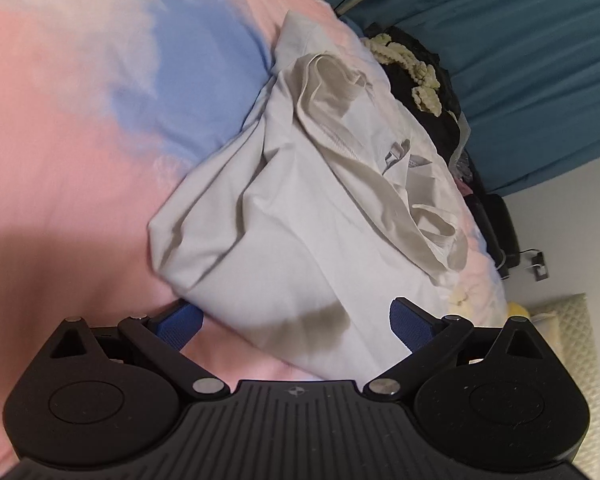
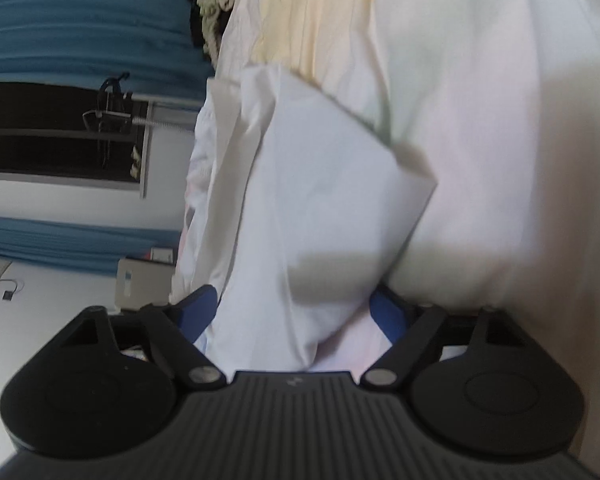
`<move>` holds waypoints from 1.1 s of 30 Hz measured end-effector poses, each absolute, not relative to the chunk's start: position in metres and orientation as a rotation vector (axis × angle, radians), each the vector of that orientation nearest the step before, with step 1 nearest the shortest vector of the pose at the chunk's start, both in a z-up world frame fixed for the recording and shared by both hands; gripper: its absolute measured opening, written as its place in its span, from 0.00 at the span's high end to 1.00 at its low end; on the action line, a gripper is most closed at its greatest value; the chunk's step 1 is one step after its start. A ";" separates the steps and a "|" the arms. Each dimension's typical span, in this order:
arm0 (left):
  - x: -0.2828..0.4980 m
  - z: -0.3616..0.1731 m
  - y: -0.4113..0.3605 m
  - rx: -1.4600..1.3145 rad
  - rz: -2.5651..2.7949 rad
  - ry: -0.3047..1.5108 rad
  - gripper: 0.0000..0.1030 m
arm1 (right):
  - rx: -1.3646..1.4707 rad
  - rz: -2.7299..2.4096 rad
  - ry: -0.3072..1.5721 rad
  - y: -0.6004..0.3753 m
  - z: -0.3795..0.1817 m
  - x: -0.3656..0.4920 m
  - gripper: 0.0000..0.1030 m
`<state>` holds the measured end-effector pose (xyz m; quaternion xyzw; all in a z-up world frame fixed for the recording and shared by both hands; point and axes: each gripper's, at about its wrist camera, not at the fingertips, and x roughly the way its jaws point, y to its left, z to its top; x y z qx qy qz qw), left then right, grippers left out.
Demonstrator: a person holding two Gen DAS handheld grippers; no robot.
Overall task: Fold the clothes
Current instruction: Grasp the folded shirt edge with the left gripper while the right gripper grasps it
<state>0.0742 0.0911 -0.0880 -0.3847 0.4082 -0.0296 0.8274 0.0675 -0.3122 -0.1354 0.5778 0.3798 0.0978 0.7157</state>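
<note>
Black gripper housing fills the bottom of both wrist views, and past it stretches the bed [image 1: 52, 184], spread with a sheet of pink, blue and pale yellow patches. Beyond the bed hangs a blue curtain [image 1: 540, 80], with a dark heap of clothes [image 1: 424, 80] carrying a cream knitted trim at the bed's far edge. On the sheet lies a white shirt [image 1: 284, 232], crumpled and partly doubled over, its collar and a grey printed mark turned upward toward the far side. Seen from the left wrist, the left gripper [image 1: 296, 320] hangs over the near hem of the shirt with its blue fingers [image 1: 182, 322] spread wide; the cloth lies between them, and neither pad presses on it. From the right wrist, the right gripper [image 2: 296, 312] sits low over another edge of the same shirt, its blue fingers [image 2: 386, 314] also well apart, cloth passing between them without being pinched.
</note>
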 end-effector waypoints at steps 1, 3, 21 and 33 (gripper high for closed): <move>0.077 -0.087 0.089 -0.796 -0.054 0.868 0.06 | 1.277 0.212 0.833 -0.311 -0.135 0.069 0.20; 0.080 -0.086 0.085 -0.757 -0.041 0.869 0.11 | 1.260 0.209 0.819 -0.309 -0.133 0.073 0.20; 0.059 -0.066 0.115 -0.920 -0.060 0.676 0.86 | 1.171 0.232 0.684 -0.312 -0.120 0.066 0.88; -0.062 0.014 0.149 -0.934 -0.167 0.527 0.91 | 1.128 0.434 0.654 -0.311 -0.042 -0.007 0.90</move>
